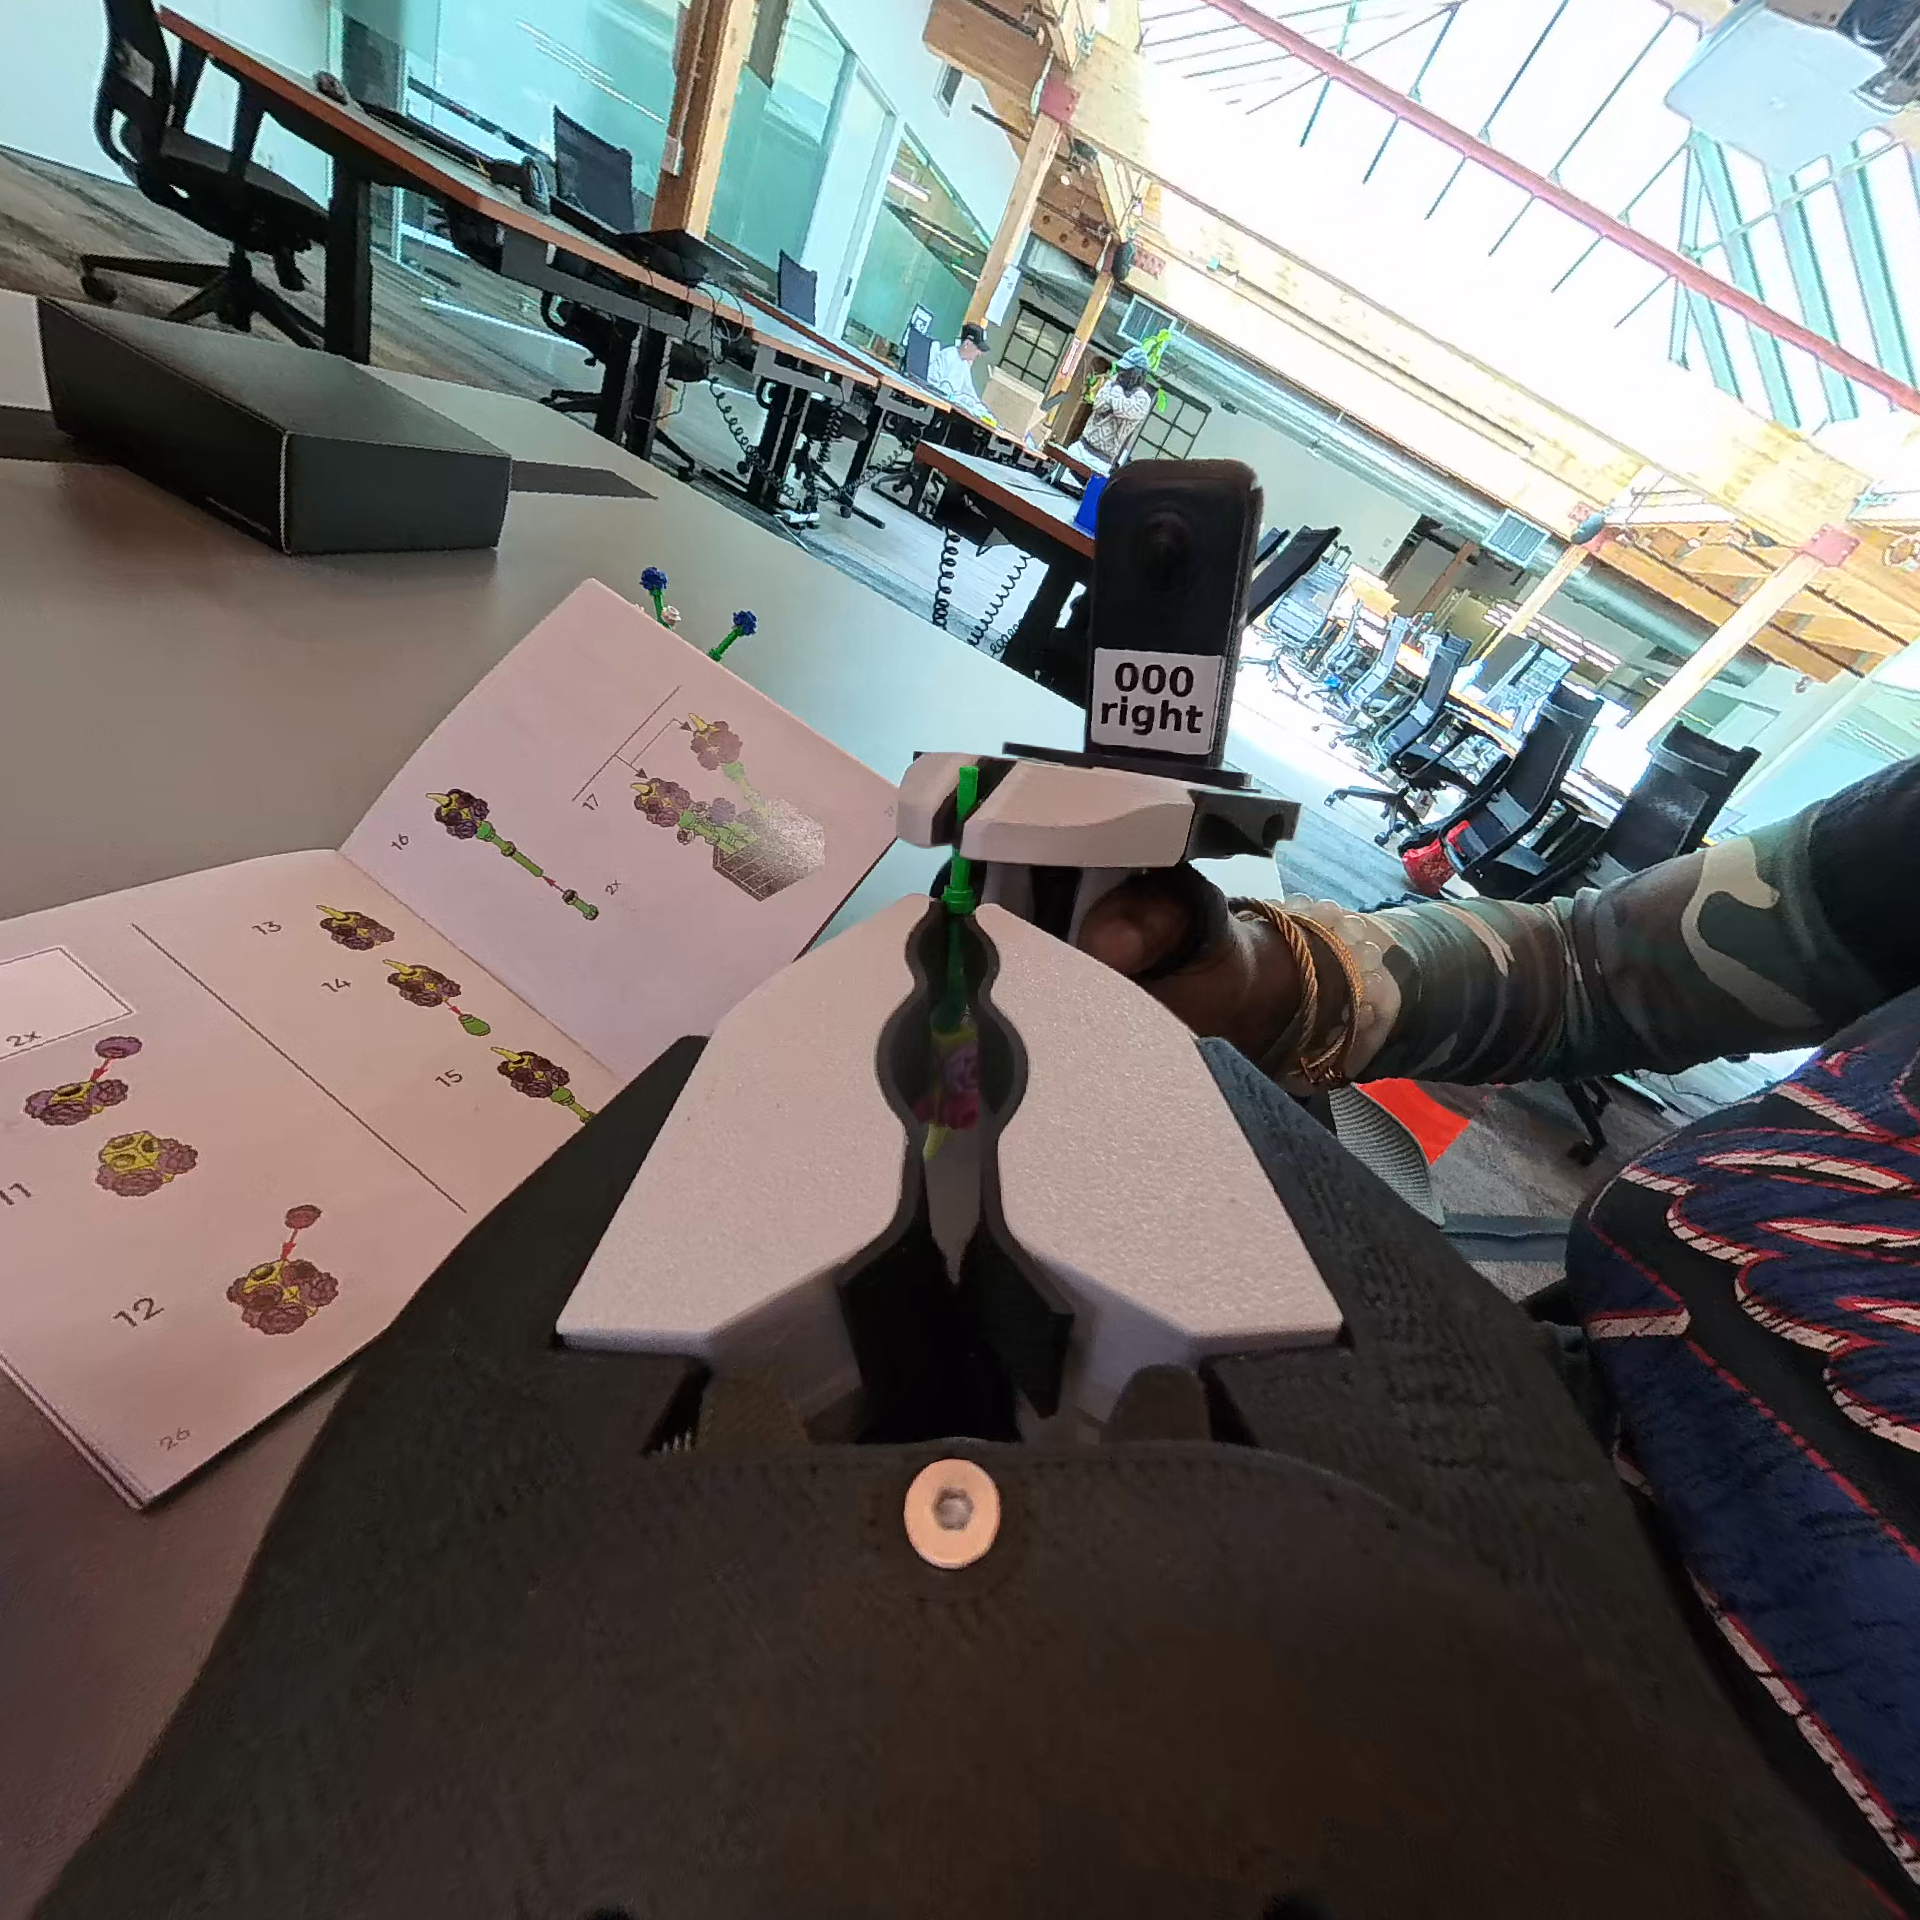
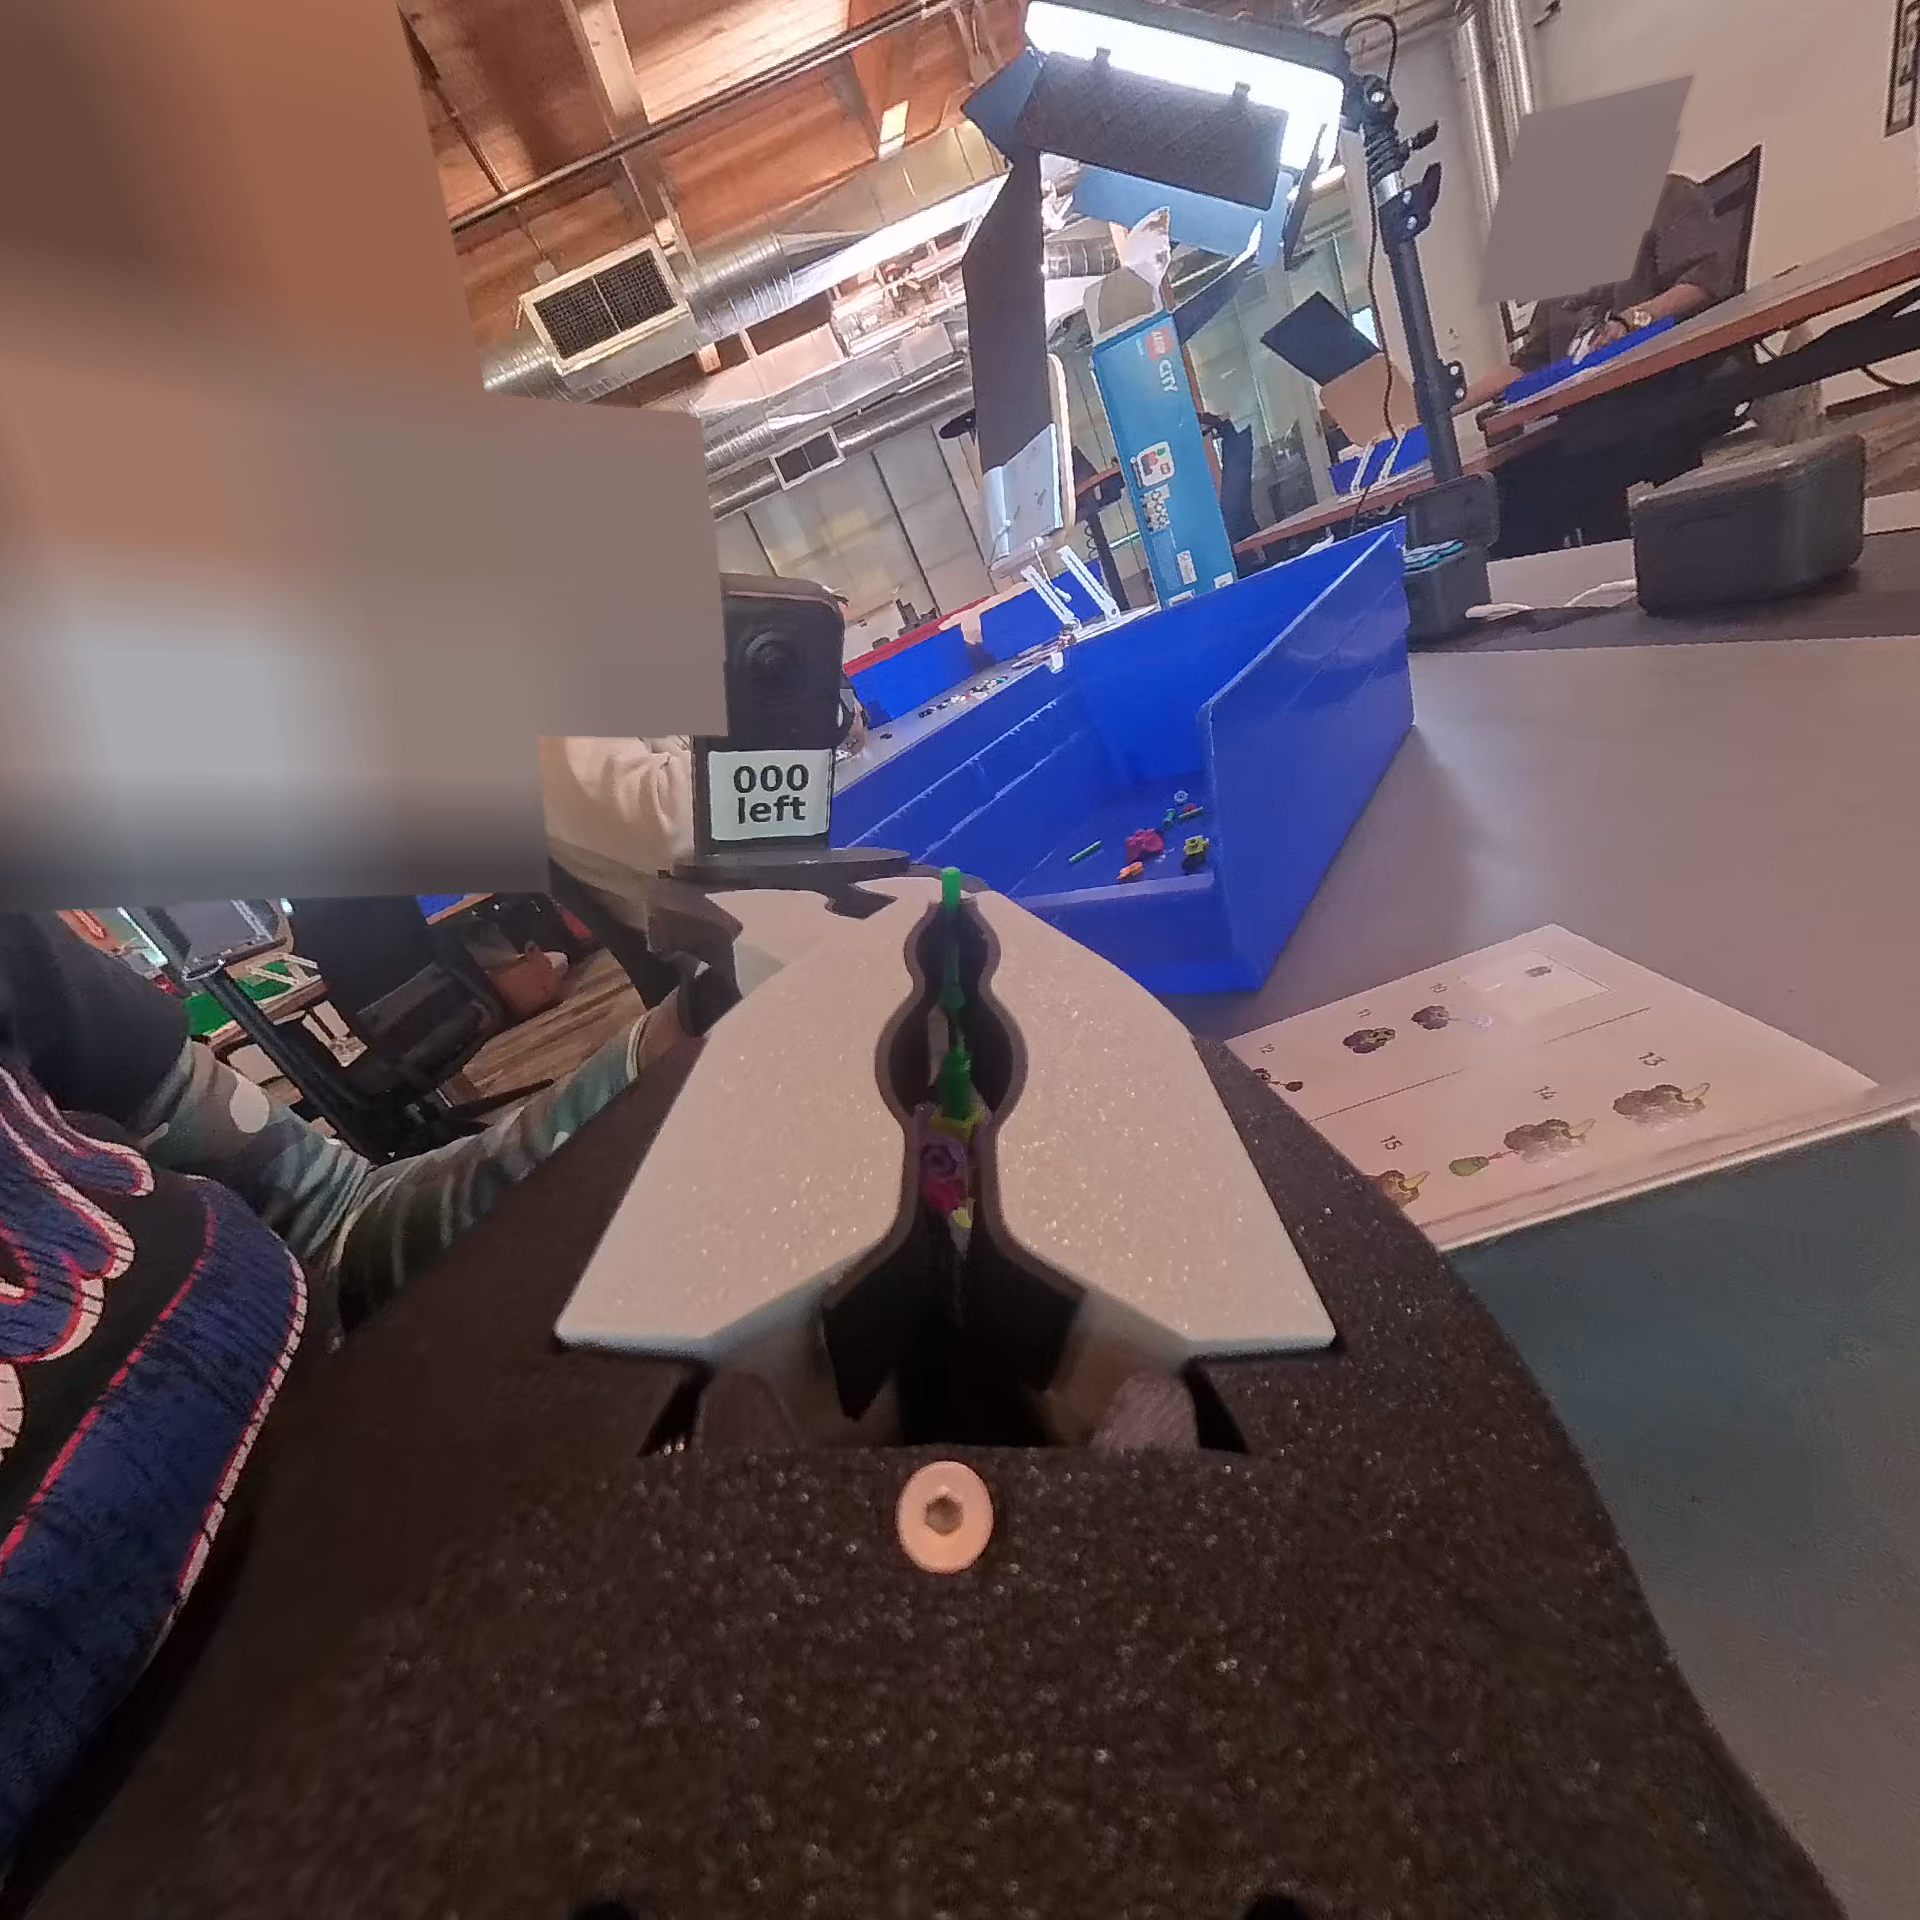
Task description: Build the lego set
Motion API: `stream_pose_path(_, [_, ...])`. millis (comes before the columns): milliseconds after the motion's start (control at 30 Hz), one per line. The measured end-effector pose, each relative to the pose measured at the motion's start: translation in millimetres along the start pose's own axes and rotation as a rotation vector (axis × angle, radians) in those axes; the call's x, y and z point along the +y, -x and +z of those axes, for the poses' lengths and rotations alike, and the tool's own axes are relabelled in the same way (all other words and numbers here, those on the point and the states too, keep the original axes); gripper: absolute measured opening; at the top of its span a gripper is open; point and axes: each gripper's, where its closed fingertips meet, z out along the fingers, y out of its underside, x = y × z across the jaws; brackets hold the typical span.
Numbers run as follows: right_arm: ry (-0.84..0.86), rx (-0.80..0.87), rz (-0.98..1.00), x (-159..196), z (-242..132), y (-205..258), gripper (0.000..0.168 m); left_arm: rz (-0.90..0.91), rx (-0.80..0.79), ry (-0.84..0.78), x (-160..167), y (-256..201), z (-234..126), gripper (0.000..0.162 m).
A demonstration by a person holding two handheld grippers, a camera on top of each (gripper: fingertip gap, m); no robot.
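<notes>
A lego flower stem (image 1: 954, 997) is held upright between both grippers: a thin green rod with a purple and pink bloom (image 1: 956, 1091) at its lower end. My left gripper (image 1: 954, 920) is shut on it, with the bloom sitting in the round gap between the fingers. My right gripper (image 1: 961, 821) faces it from just beyond and is shut on the rod's upper part. In the right wrist view the rod (image 2: 948, 997) and bloom (image 2: 943, 1158) show in the slit of my right gripper (image 2: 948, 914). The left gripper (image 2: 831, 904) is mostly hidden behind it.
An open instruction booklet (image 1: 364, 1039) lies on the grey table, also in the right wrist view (image 2: 1538, 1081). Two blue-flower stems (image 1: 665, 603) stand behind it, near a black box (image 1: 281, 436). A blue tray (image 2: 1299, 748) holds loose pieces (image 2: 1153, 847). A grey case (image 2: 1745, 530) sits behind. Both grippers' tips are close together, under 4 cm apart.
</notes>
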Motion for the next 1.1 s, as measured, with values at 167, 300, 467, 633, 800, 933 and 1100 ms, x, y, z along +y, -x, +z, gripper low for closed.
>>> stream_pose_path(167, [0.005,-0.002,0.0,0.6,-0.9,1.1,0.004,0.004,0.005,0.004,0.7,-1.1,0.3,0.0])
stream_pose_path(300, [0.007,0.002,-0.008,1.2,-1.8,1.6,0.004,0.016,0.002,0.009,1.5,-1.8,0.6,0.0])
stream_pose_path(467, [0.012,-0.002,-0.003,2.4,-2.2,2.0,0.004,0.024,0.001,0.013,2.2,-2.2,0.9,0.0])
stream_pose_path(633, [0.03,-0.005,-0.001,6.0,-0.8,3.0,0.004,0.026,0.002,0.023,3.5,-2.4,1.5,0.0])
stream_pose_path(800, [-0.01,-0.018,0.034,2.3,2.0,3.6,0.003,0.017,0.015,0.004,0.7,-3.2,0.6,0.001])
stream_pose_path(933, [-0.026,-0.017,0.042,-0.6,0.4,1.3,0.004,-0.001,0.018,0.002,-0.2,-1.9,0.7,0.001])
stream_pose_path(1100, [-0.036,-0.017,0.056,-3.0,-2.8,0.6,0.004,-0.003,0.023,0.004,-0.5,-2.4,1.2,0.001])
